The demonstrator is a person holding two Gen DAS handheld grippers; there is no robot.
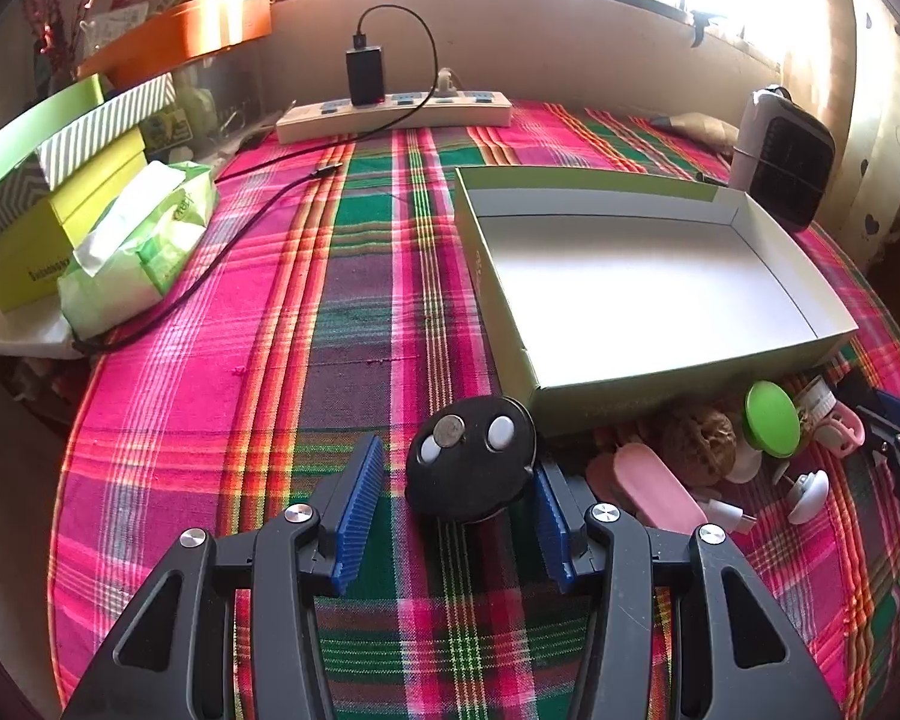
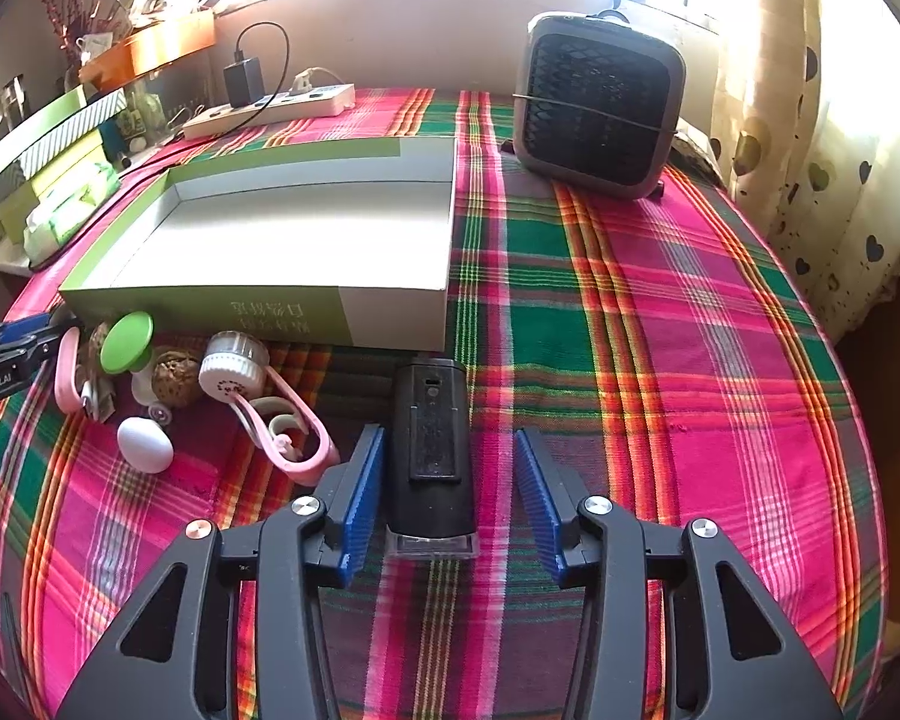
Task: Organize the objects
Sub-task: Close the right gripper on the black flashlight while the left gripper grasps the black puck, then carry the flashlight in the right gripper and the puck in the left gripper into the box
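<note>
Right wrist view shows the bench (image 2: 660,312), covered with a bright plaid cloth, and on it the largest task thing, an open cardboard box (image 2: 384,315) with green and grey sides, which is completely empty inside. From this I judge that the organizing is only at its start: nothing is put away yet and every small object still waits outside the box. Behind the box stands a small grey fan heater (image 2: 600,102), and a white power strip (image 2: 270,108) lies near the wall. Just in front of the box, the right gripper (image 2: 450,501) has its jaws on both sides of a black rectangular device (image 2: 431,450) lying on the cloth; the left pad seems very near to it, but a gap shows on the right side, so the jaws are not pinching yet. To the left is a loose pile: a pink clip (image 2: 297,438), a white round cap (image 2: 234,375), a green-topped piece (image 2: 127,342), a walnut (image 2: 174,381) and a white egg-shaped thing (image 2: 145,445). In the left wrist view, the left gripper (image 1: 459,510) is spread wide around a black round object (image 1: 471,465) with two white buttons and a coin-like disc, without squeezing it.
</note>
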